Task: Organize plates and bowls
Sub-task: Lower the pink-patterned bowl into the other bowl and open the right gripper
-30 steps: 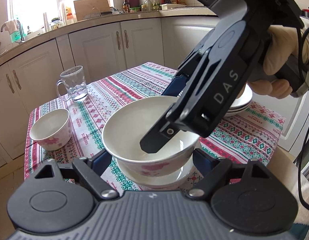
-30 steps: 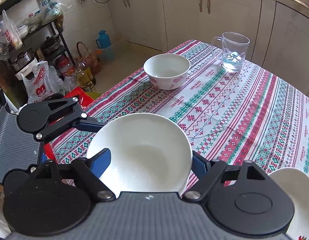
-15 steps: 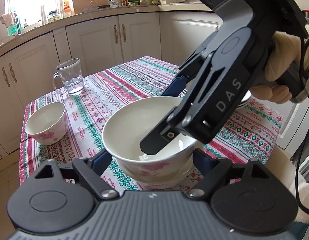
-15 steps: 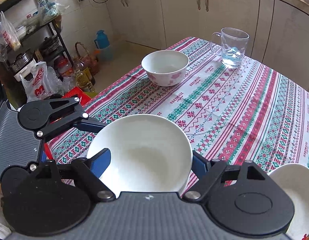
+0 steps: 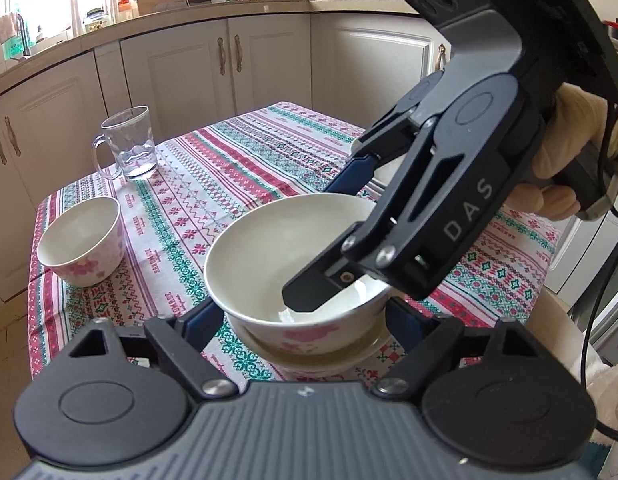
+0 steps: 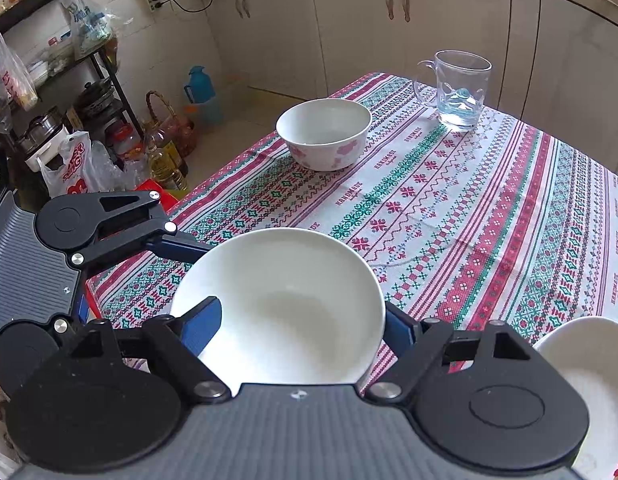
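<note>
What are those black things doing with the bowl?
A person is tidying dishes with two grabbing tools. The right tool pinches the rim of a white bowl, one finger inside and one outside. That bowl sits over a plate between the open fingers of the left tool. Another bowl and a glass mug wait on the table.

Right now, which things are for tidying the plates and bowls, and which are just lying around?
For the job: near bowl, plate under it, far bowl, white dish at the right edge.
Just lying about: glass mug on the table, blue jug and oil bottle on the floor.
</note>
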The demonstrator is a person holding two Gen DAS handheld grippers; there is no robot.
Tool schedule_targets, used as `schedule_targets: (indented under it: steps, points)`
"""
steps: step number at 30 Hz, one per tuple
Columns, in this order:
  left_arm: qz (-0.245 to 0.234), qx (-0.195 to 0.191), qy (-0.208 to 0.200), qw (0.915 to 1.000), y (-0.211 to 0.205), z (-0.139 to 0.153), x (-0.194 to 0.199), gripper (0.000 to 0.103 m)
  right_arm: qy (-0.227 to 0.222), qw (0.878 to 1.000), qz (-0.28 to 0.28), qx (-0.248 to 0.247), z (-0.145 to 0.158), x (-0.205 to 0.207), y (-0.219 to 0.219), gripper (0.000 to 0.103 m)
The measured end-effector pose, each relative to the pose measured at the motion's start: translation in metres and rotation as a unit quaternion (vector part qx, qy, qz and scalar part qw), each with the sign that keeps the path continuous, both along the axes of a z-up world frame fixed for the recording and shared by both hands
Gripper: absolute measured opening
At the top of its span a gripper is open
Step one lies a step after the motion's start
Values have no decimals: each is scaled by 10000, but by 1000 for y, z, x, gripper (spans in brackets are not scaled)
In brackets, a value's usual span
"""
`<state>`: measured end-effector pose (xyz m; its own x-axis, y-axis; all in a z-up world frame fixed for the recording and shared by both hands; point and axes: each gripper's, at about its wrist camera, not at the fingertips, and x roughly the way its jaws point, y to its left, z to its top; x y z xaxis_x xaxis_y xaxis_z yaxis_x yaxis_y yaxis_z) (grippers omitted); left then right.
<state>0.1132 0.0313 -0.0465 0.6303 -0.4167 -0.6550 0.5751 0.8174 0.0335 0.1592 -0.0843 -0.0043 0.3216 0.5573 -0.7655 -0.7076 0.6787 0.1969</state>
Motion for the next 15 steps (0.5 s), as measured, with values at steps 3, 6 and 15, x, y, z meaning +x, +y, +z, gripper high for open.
schedule_targets:
  steps: [3, 6, 15]
  points:
    - [-19, -35, 78, 10000, 0, -1, 3, 87, 5, 10000, -32, 12, -1, 0, -1, 88]
    - [-45, -63, 178, 9998, 1, -2, 7, 88, 2, 10000, -47, 28, -3, 0, -2, 88]
    - [-86, -68, 326, 9994, 1, -2, 11, 88, 5, 10000, -46, 50, -4, -1, -3, 88]
